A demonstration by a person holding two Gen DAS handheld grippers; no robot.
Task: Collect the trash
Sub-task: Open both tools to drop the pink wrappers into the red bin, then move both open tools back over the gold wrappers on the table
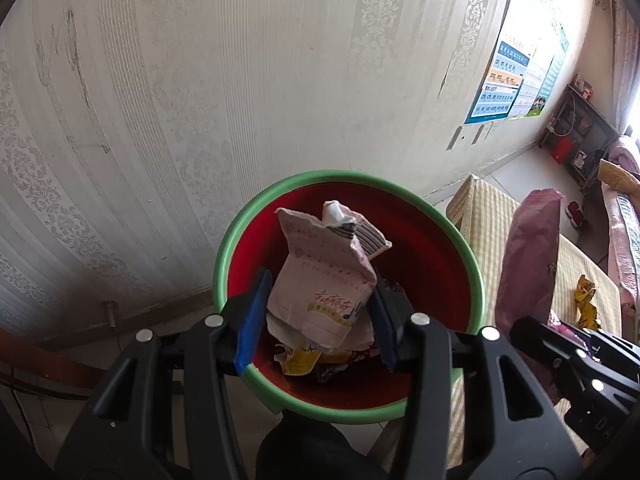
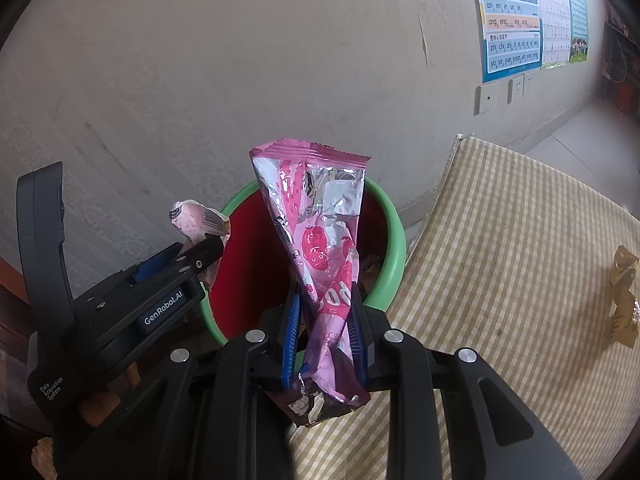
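Two grips over a red bin [image 1: 420, 248] with green rim, against a patterned-wallpaper wall [image 1: 160, 120], beside a checked tablecloth [image 2: 500, 240]. Left gripper [image 1: 316, 312] half open, clamped on a crumpled pale pink wrapper [image 1: 320, 280] above the bin. Right gripper [image 2: 324, 332] nearly closed, pinching a pink foil wrapper [image 2: 320, 220] upright at the rim.

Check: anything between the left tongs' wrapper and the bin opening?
Nothing. In the left wrist view the pale pink wrapper hangs directly over the open bin; only trash lies at its bottom.
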